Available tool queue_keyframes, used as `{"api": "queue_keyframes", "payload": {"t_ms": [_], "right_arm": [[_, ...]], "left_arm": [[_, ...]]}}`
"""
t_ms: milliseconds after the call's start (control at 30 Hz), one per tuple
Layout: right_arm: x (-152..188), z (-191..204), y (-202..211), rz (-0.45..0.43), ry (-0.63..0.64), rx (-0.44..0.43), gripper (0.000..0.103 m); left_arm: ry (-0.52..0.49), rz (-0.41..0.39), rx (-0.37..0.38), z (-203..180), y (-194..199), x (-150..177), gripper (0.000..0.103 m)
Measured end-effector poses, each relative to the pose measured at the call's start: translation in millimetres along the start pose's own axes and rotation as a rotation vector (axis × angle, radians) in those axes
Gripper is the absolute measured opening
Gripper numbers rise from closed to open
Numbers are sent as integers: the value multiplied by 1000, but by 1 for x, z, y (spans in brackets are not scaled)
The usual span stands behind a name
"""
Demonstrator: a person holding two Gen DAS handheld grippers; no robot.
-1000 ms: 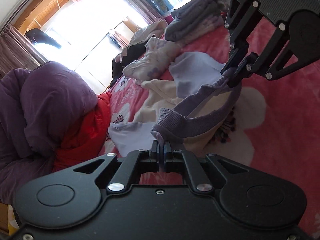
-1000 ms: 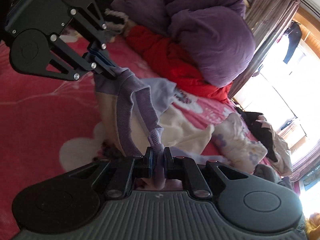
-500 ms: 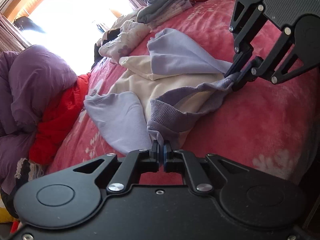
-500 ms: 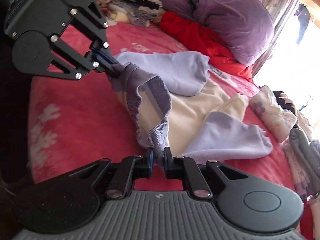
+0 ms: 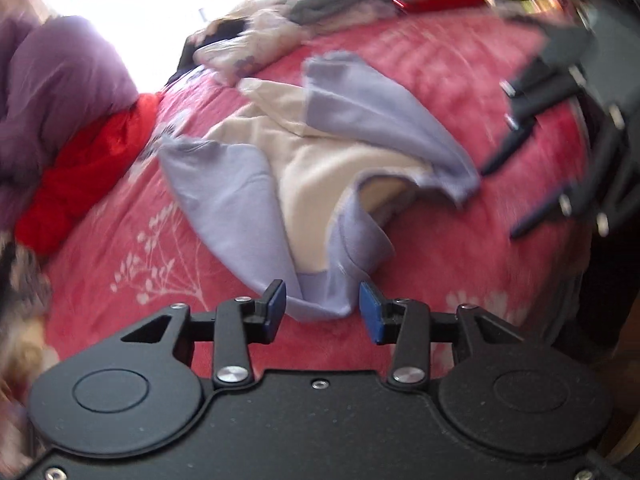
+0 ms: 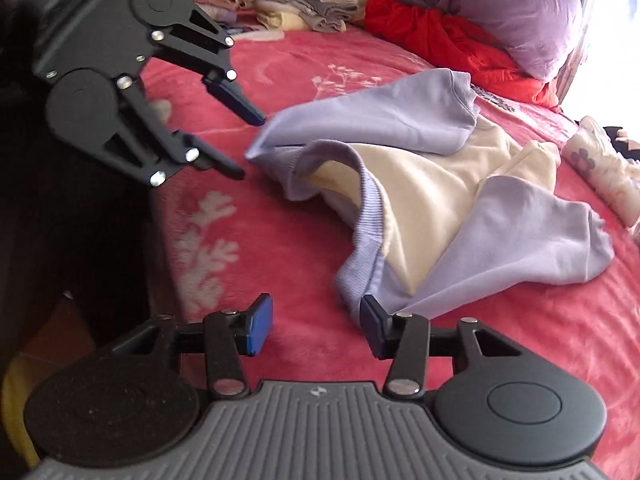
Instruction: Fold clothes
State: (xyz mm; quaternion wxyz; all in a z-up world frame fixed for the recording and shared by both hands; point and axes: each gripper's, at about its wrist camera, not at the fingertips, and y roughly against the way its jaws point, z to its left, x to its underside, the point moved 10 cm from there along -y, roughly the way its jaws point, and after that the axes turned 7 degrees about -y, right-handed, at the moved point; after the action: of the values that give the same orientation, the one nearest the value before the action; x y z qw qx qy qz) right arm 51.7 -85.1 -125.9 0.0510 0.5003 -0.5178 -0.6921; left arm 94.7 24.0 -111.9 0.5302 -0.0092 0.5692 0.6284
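Both tools are letting go: the left gripper (image 5: 321,308) has its jaws opening, about half spread, with the lilac hem of the sweatshirt (image 5: 320,184) lying loose between the blue pads (image 5: 276,306) but no longer pinched. The right gripper (image 6: 316,330) is opening likewise, and nothing sits squarely between its pads; the ribbed hem corner lies just ahead of its right-hand finger, touching or nearly touching it. The sweatshirt, cream-bodied with lilac sleeves, lies spread on the red floral bedspread (image 6: 304,248) directly in front of both tools, its hem nearest them and its sleeves splayed outward beyond. One risk, as I judge it, is that the hem is not flat: it stands up in a curled, open loop ahead of the right gripper, so any fold made over it would trap a ridge. Another is snagging, since the cloth is so close to the pads that a withdrawal along the bed could drag the hem and undo the spread. The sleeves also lie skewed, one draped over the body, which could make the fold lopsided. The purple duvet (image 6: 500,8) and red garment (image 6: 448,44) lie well beyond, clear of the work.
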Motion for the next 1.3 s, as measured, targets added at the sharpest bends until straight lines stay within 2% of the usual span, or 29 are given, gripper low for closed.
{"api": "queue_keyframes", "payload": {"t_ms": [67,167,267,333,400,433,467,500,533,567,633,700,767,867,933,967,1033,1067,1100,1167,1200,1300], "right_arm": [[-1,-1,9,-39,-33,0,49],[-13,-14,12,-124,-69,53,44],[-27,-18,3,-176,-26,117,44],[-36,-13,-6,-208,6,131,44],[-41,-9,-15,-249,52,172,49],[-37,-5,-22,-223,72,163,49],[-28,1,-30,-159,89,127,49],[-17,7,-36,-89,104,85,46],[-5,13,-38,-16,119,38,40],[2,17,-34,8,133,14,40],[7,12,-19,5,92,-1,37],[4,2,0,-81,19,-2,37],[-7,-8,11,-172,-20,35,37],[-27,-21,17,-285,-55,104,37],[-29,-22,1,-269,-58,112,37],[-24,-21,-10,-233,-53,111,39],[-3,-16,-36,-78,-29,102,40],[1,-15,-35,-52,-29,94,41],[-3,-15,-27,-74,-37,85,42],[-10,-26,-5,-159,-135,58,44],[-12,-36,4,-197,-196,60,48],[-13,-70,13,-264,-352,123,51]], "left_arm": [[153,-44,17,13,2,-12,36],[355,-95,47,28,-1,-29,36],[542,-96,81,38,-14,-31,35],[609,-74,111,32,-25,-27,34],[528,51,240,-4,-43,-15,34],[420,115,254,-25,-47,-5,34],[307,178,263,-45,-49,5,35],[211,180,214,-53,-45,7,35],[187,187,187,-54,-38,6,35],[168,194,163,-54,-31,4,35],[243,142,142,-40,-19,-8,35],[352,69,119,-21,-10,-21,35],[452,-4,91,-6,-8,-30,35],[520,16,68,-4,-27,-26,35],[512,153,88,-14,-48,-9,35],[480,220,87,-18,-55,-2,35],[480,178,60,-11,-47,-9,36],[482,154,46,-8,-43,-13,36],[543,101,33,2,-38,-13,38],[672,-11,8,24,-26,-13,51],[725,-21,-19,36,-25,-8,52],[788,-107,-104,64,-19,-10,52]]}}
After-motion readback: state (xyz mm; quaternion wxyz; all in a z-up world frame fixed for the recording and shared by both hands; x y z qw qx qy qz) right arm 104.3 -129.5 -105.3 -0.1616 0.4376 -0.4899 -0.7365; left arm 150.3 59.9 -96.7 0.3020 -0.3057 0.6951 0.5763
